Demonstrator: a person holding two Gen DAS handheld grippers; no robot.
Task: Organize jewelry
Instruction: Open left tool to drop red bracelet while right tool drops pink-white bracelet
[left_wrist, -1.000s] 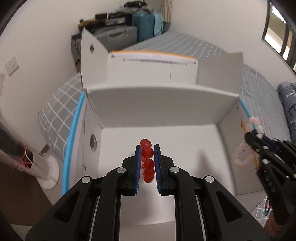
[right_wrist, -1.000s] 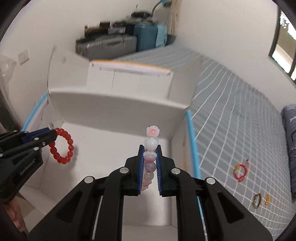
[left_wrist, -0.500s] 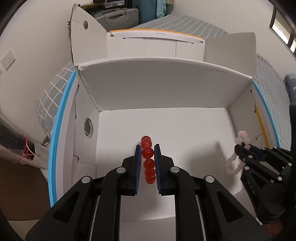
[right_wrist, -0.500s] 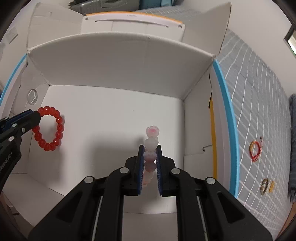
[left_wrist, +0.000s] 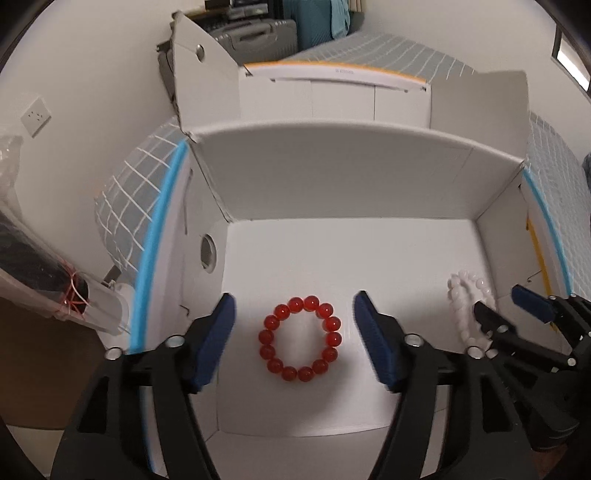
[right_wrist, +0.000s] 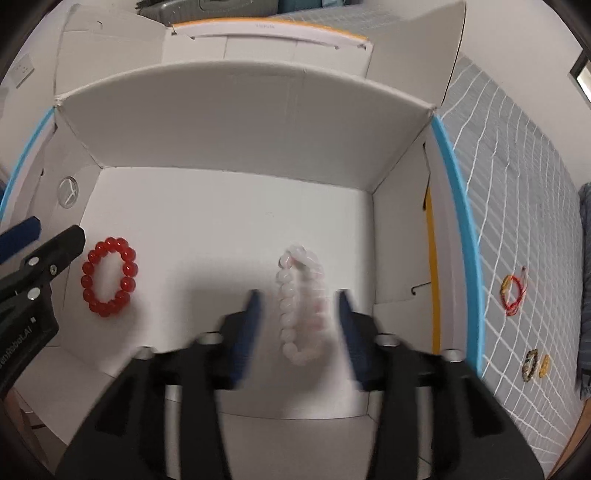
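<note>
My left gripper (left_wrist: 293, 334) and right gripper (right_wrist: 297, 314) have just been opening, jaws apart; the red bead bracelet (left_wrist: 300, 338) and pink bead bracelet (right_wrist: 301, 306), clamped before, now lie loose on the white box (left_wrist: 332, 192) floor.

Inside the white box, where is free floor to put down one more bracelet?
Free: the wide strip between the red bracelet and the pale pink bracelet, and the whole band along the back wall of the white box. Crowded: the near edge, where the open left gripper and open right gripper flank the bracelets.

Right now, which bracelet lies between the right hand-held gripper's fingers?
The pale pink bracelet, untouched between the open right hand-held gripper; the red bracelet lies toward the box's left side.
</note>
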